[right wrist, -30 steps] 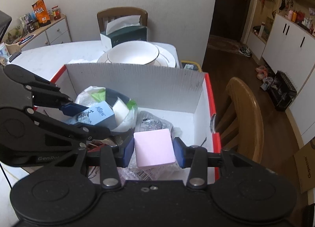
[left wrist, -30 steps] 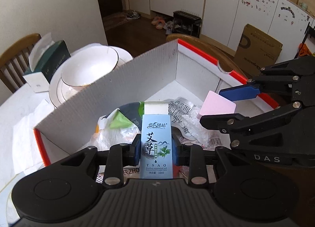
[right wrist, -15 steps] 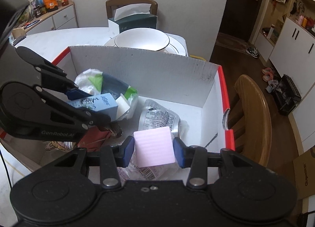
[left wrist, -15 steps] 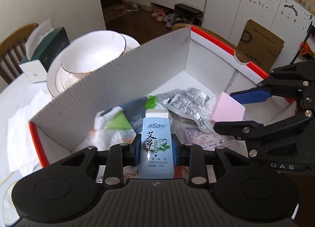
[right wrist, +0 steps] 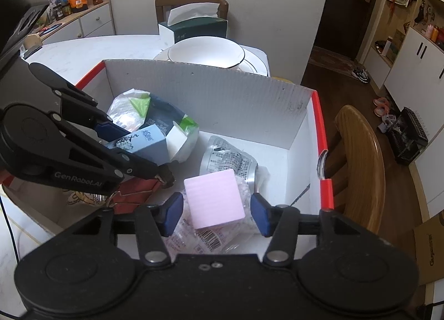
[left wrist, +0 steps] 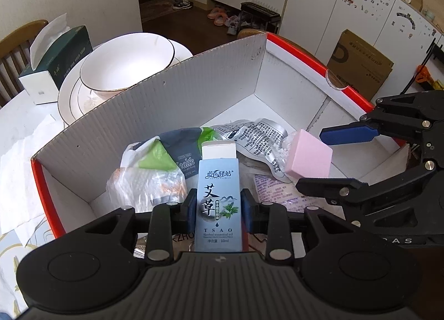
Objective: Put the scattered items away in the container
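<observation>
A white cardboard box with red rims [left wrist: 138,114] [right wrist: 208,92] stands on the table, and both grippers hang over it. My left gripper [left wrist: 218,209] [right wrist: 138,150] has a blue herbal-oil carton [left wrist: 217,203] [right wrist: 144,141] upright between its pads. Its jaws are opening, and thin gaps show on both sides of the carton. My right gripper [right wrist: 216,214] [left wrist: 310,159] is also opening. A pink block [right wrist: 213,199] [left wrist: 308,157] sits tilted between its blue pads with a clear gap on each side, just above a silver pouch [right wrist: 230,159] [left wrist: 249,136].
Inside the box lie a green and white bag [left wrist: 166,153], plastic wrappers and a red clip [right wrist: 133,192]. Behind the box are a white bowl on plates [left wrist: 122,64] and a tissue box [left wrist: 61,50]. A wooden chair [right wrist: 358,159] stands to the right of the box.
Both grippers have come closer over the box. The right jaws have spread and the pink block has tilted loose. The left jaws have widened slightly around the blue carton.
</observation>
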